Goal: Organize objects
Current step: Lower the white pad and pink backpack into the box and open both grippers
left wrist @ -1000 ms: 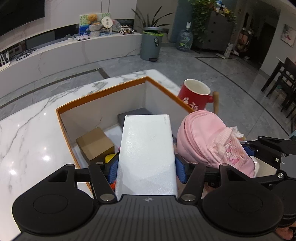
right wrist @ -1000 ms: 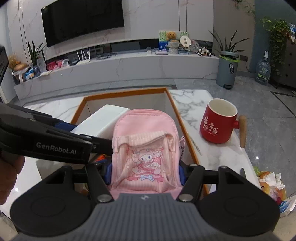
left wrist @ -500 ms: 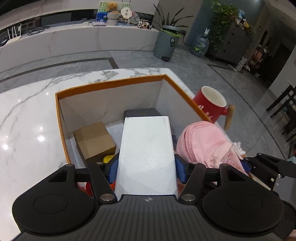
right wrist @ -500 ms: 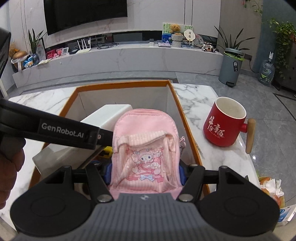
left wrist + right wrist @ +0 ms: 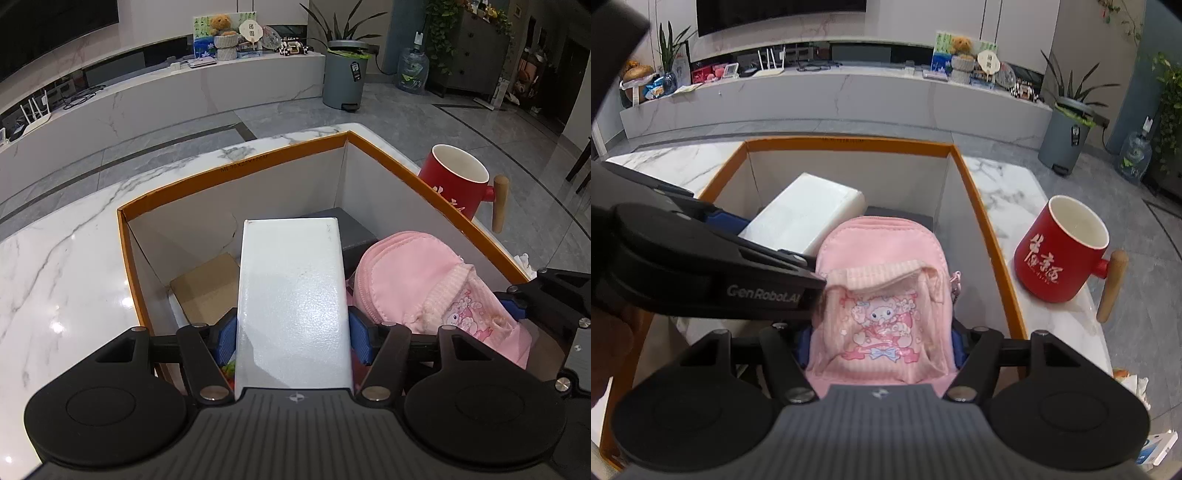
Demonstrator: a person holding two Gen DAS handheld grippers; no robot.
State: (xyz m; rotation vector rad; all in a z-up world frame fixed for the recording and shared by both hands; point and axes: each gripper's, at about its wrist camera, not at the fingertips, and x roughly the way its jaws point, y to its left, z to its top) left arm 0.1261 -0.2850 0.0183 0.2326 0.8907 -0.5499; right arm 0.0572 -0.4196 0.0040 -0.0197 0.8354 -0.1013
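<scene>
My left gripper [image 5: 293, 338] is shut on a white box [image 5: 293, 302] and holds it inside the orange-rimmed cardboard box [image 5: 229, 168]. My right gripper [image 5: 882, 345] is shut on a small pink backpack [image 5: 882, 295] with a cartoon print, held inside the same box [image 5: 849, 144] just right of the white box [image 5: 805, 218]. The backpack also shows in the left wrist view [image 5: 428, 288]. Inside the box lie a brown carton [image 5: 205, 291] and a dark grey box [image 5: 356, 229], partly hidden.
A red mug [image 5: 1065, 254] with a wooden handle stands on the marble table [image 5: 55, 280] right of the box; it also shows in the left wrist view [image 5: 458, 181]. Wrappers and tissue [image 5: 1134, 382] lie at the table's right edge.
Both grippers have moved forward and lower, so the white box and pink backpack now sit deeper inside the cardboard box. Both grips are unchanged.
</scene>
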